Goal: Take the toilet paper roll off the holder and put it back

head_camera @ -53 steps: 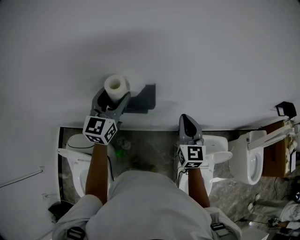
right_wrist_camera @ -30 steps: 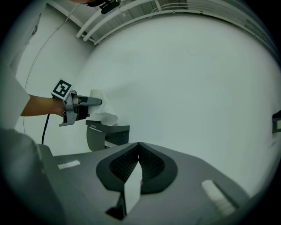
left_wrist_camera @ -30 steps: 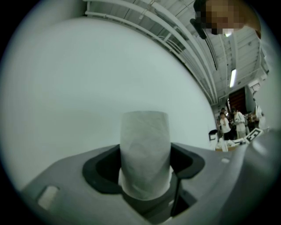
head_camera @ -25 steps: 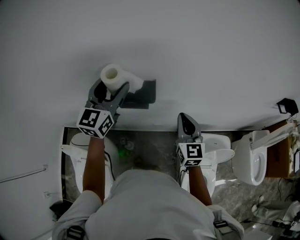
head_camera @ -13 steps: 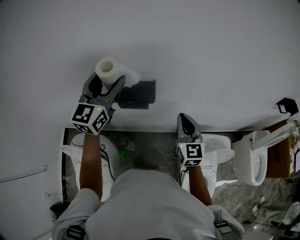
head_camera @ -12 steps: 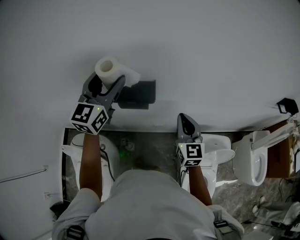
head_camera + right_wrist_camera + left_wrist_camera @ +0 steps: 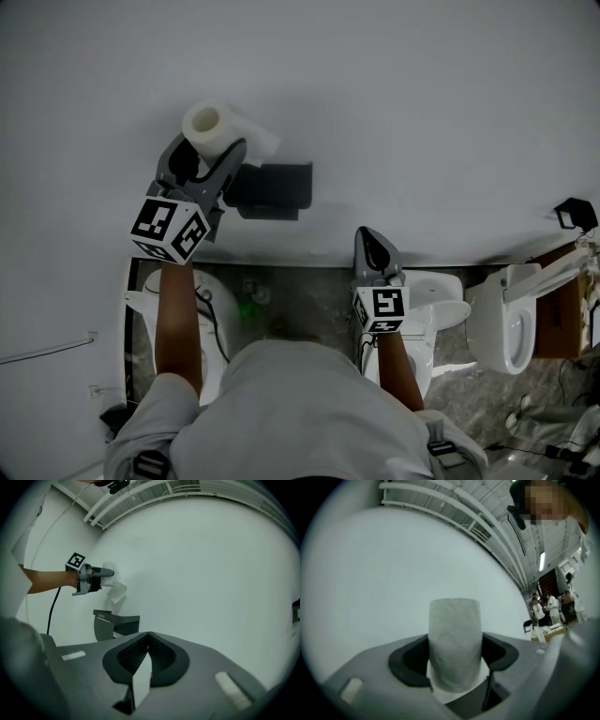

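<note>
White roll [image 7: 208, 127], dark grey holder [image 7: 274, 187]

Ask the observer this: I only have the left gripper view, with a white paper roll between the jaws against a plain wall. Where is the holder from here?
Observer: In the right gripper view, the dark grey wall holder sits below the white toilet paper roll, with a gap between them.
Operator: Anything dangling off the roll?
Observer: Yes, a loose paper tail hangs from it and stops short of the holder.
Operator: What about the right gripper?
Observer: The right gripper is off to the holder's right, jaws together with nothing between them.
</note>
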A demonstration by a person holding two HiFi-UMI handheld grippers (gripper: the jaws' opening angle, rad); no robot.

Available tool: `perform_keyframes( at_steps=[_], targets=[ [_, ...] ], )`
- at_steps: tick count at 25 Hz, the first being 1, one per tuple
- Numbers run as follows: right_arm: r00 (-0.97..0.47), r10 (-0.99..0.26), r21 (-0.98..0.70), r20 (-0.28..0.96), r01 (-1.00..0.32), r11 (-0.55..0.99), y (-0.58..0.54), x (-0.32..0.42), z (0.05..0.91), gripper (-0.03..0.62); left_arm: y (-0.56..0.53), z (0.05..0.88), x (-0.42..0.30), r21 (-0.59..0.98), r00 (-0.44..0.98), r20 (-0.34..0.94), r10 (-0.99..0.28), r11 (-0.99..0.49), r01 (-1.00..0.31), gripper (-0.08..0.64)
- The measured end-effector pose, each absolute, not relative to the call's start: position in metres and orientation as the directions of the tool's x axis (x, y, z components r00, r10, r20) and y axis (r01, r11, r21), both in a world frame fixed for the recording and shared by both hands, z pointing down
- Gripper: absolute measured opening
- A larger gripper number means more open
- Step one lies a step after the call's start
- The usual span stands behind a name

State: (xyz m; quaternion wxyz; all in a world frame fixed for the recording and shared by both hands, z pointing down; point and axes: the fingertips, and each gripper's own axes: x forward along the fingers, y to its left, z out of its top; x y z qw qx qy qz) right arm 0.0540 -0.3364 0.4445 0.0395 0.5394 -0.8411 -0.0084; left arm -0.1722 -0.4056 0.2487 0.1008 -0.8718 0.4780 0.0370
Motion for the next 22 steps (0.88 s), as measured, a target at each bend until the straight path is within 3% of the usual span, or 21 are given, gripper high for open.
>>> perform_keyframes(
  at_steps=[22],
  targets=[
    [-0.417, -0.908, 0.063, 0.043, -0.906, 0.419, -0.331, 0.059, 0.444, -0.002, -0.398, 0.222, -0.170, -0.161, 0.552, -0.200, -0.809, -0.529, -0.833, 0.318]
  ],
)
